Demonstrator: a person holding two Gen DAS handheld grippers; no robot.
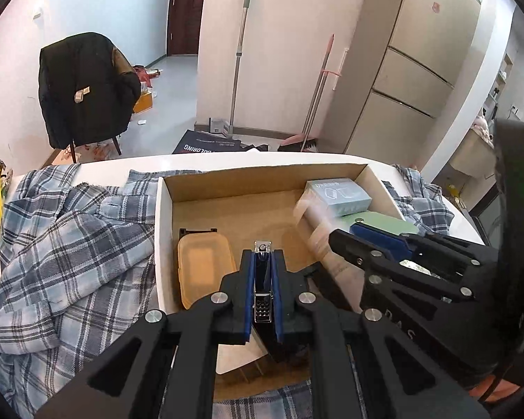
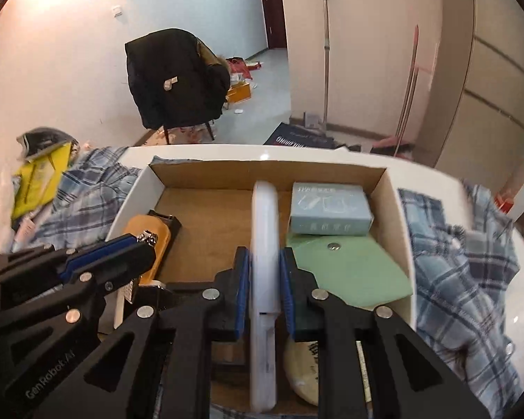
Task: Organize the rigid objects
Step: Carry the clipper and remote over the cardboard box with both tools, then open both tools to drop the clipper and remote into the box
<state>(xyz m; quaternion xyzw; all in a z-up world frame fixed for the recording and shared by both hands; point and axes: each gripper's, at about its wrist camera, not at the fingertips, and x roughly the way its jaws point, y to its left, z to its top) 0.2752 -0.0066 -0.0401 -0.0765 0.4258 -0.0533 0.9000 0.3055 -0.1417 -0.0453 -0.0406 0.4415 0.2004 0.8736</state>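
Note:
My left gripper (image 1: 263, 258) is shut on a black and chrome nail clipper (image 1: 263, 279), held over the near end of an open cardboard box (image 1: 164, 244). My right gripper (image 2: 264, 253) is shut on a long white plastic bar (image 2: 264, 216) that points into the box (image 2: 129, 209). Both grippers hang side by side above the box, the left gripper (image 2: 146, 248) at the left of the right wrist view, the right gripper (image 1: 342, 241) at the right of the left wrist view. Inside lie an orange lidded container (image 1: 202, 269), a light blue carton (image 2: 330, 207) and a flat green pouch (image 2: 353, 269).
The box sits on a white table (image 2: 506, 296) amid a crumpled blue plaid shirt (image 1: 70, 244). A yellow packet (image 2: 42, 178) lies at the far left. Beyond the table stand a chair draped with a black jacket (image 1: 87, 87), a mop (image 1: 239, 52) and a broom (image 1: 318, 97).

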